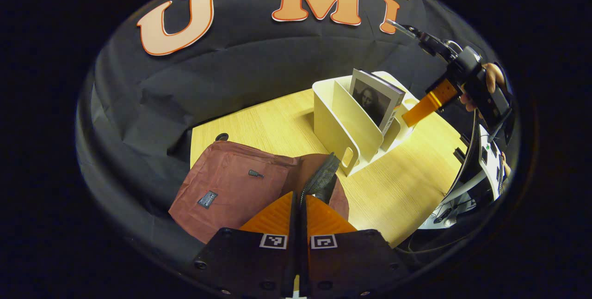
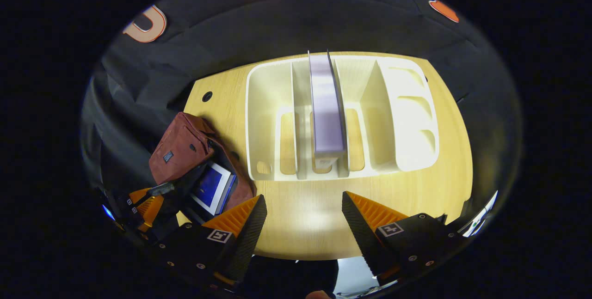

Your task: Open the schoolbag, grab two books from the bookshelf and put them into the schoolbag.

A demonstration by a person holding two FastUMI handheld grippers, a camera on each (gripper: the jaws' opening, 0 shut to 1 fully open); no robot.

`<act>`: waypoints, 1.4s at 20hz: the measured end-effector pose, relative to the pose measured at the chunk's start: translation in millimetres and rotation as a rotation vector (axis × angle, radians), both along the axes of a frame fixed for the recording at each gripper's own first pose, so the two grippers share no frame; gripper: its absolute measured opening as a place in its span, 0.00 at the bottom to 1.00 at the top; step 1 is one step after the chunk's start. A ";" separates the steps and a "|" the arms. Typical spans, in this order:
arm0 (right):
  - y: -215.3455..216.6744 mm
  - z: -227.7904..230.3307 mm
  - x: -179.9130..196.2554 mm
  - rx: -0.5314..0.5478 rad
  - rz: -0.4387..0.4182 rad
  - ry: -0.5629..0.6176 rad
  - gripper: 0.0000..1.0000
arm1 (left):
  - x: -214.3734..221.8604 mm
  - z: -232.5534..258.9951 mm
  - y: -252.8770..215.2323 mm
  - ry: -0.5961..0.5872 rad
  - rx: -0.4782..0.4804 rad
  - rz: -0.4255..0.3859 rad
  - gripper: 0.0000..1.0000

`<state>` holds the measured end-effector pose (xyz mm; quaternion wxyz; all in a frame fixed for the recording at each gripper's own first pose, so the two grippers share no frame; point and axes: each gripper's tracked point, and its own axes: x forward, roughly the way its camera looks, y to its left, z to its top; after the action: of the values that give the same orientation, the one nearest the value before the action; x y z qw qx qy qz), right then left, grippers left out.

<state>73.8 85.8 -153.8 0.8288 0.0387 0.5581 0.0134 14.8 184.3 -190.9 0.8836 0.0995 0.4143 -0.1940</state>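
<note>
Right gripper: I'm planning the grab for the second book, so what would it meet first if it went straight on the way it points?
Probably the book standing in the white bookshelf: it lies in line with the open right gripper, past bare table. Depth is uncertain.

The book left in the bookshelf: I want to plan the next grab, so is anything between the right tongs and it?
Nothing visible blocks it. The right tongs hang open above bare table, in front of the bookshelf. The book stands upright in a middle slot, its top edge exposed between the dividers. The schoolbag lies off to the side.
</note>
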 end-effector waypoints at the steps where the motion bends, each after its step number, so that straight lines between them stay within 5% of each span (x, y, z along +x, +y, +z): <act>1: -2.6 2.5 8.7 -0.003 -0.002 0.011 0.98 | 0.2 -1.5 0.3 0.003 -0.001 0.004 0.05; 10: -14.0 -8.0 93.3 -0.023 0.010 0.084 0.98 | 7.9 -17.6 -0.4 0.047 0.004 0.046 0.09; 19: -22.2 -42.7 119.7 -0.068 -0.011 0.157 0.97 | 15.8 -25.4 0.9 0.084 0.015 0.050 0.05; 21: -23.9 -47.2 119.0 -0.084 -0.018 0.177 0.81 | 17.6 -27.5 2.4 0.082 0.009 0.053 0.05; 24: -27.1 -53.4 116.2 -0.114 -0.034 0.203 0.44 | 17.2 -31.1 3.0 0.084 -0.006 0.058 0.05; 28: -26.8 -31.6 107.9 -0.129 -0.033 0.197 0.40 | 19.6 -31.2 3.6 0.076 -0.019 0.046 0.05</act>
<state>181.7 59.0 -185.4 0.7706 -0.0042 0.6360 -0.0400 34.3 187.9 -222.1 0.8725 0.0740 0.4477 -0.1813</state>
